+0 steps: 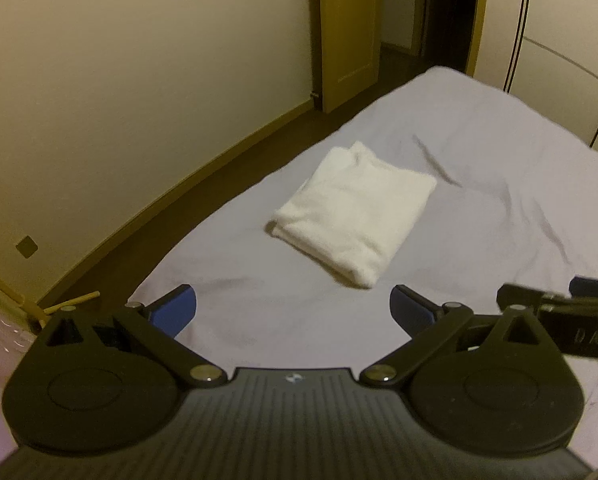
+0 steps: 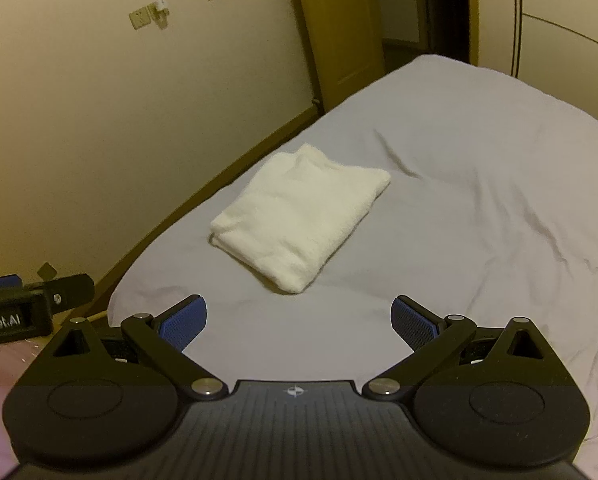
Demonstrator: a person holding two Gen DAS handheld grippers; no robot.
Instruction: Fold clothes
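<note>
Both tongs held above the near end of the bed, side by side, pointing toward the far end of the room.

Left tongs: jaws spread wide, blue pads well apart, nothing between them. Only bedsheet shows in the gap.

Right tongs: same condition, jaws wide apart, blue pads holding nothing. The edge of the right tongs shows at the right margin of the left wrist view, and the left tongs at the left margin of the right wrist view, so the two sit close beside each other.

Task item: a white garment, thick fuzzy fabric, lies folded into a compact rectangular bundle on the bed. It sits toward the left edge of the mattress, ahead of both tongs and apart from them; neither touches it. Folded edges stack at the near corner; the far end shows a slight bump. Garment type cannot be told from this fold.

Bed sheet: pale lavender-grey, creased, with a distinct wrinkle just right of the bundle and more rumpling on the right side.

Surroundings: cream wall on the left with sockets, dark floor strip between wall and bed, wooden door standing open at the far end, wardrobe panels far right.
</note>
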